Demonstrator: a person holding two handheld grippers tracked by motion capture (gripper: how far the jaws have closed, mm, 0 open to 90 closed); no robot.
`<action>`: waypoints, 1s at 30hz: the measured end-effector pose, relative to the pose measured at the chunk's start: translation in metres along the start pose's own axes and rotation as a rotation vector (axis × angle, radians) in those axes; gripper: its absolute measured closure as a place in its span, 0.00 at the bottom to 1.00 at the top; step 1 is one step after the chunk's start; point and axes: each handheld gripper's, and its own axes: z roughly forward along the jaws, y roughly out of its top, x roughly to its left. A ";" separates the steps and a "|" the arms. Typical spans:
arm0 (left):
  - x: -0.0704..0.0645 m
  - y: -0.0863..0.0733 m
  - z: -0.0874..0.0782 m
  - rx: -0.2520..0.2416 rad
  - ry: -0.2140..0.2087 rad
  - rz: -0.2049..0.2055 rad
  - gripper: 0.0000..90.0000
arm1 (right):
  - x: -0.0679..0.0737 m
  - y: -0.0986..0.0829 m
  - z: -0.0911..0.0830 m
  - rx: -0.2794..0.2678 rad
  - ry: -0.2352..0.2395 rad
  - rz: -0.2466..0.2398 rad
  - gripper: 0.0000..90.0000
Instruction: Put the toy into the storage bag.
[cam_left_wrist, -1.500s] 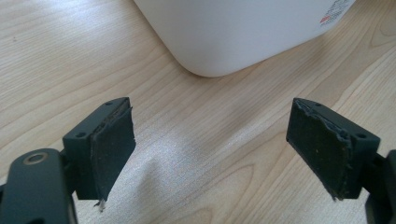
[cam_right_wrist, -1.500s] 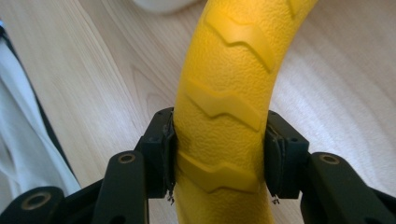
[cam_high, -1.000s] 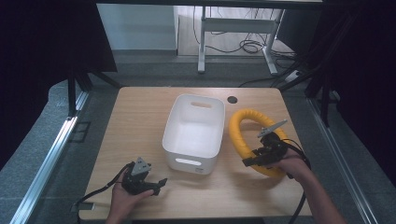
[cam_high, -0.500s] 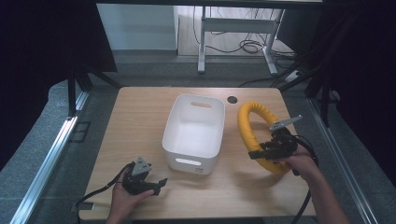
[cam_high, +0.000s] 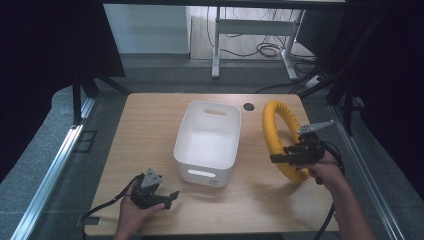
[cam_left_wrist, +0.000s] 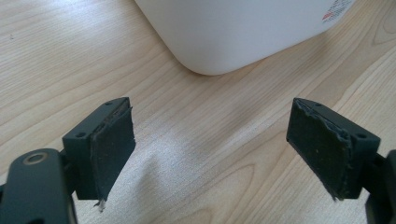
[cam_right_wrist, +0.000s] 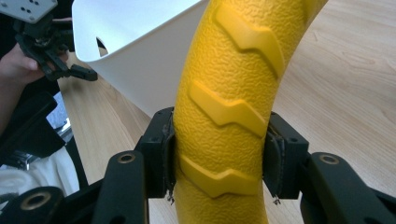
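A yellow ring with raised zigzag ribs stood tipped up on edge, clamped across its tube by the right gripper, whose two black pads pressed its sides. The far part of the ring arched up and away from that gripper; whether its lowest part touched the wooden table could not be told. Just beyond the jaws, to their left in the right gripper view, rose the sloping wall of a white bin, close beside the ring. The likely trouble was this: the pads held a narrow stretch of a curved, bumpy surface, so the ring could have swung or rolled in the grip and slipped, or its upper arc could have knocked the bin's rim and shoved the bin if lifted across too low. The left gripper rested low over bare table, jaws spread wide and holding nothing, the bin's rounded corner just ahead of it.
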 end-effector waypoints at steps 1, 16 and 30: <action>0.000 0.000 0.000 -0.001 0.000 0.000 0.17 | 0.000 0.000 0.000 -0.006 0.000 0.000 0.58; 0.000 0.000 -0.001 -0.003 0.001 0.000 0.17 | 0.006 0.009 -0.013 -0.111 -0.019 -0.035 0.58; 0.001 0.000 -0.001 -0.004 0.001 0.003 0.17 | 0.016 0.018 -0.016 -0.183 0.003 -0.060 0.57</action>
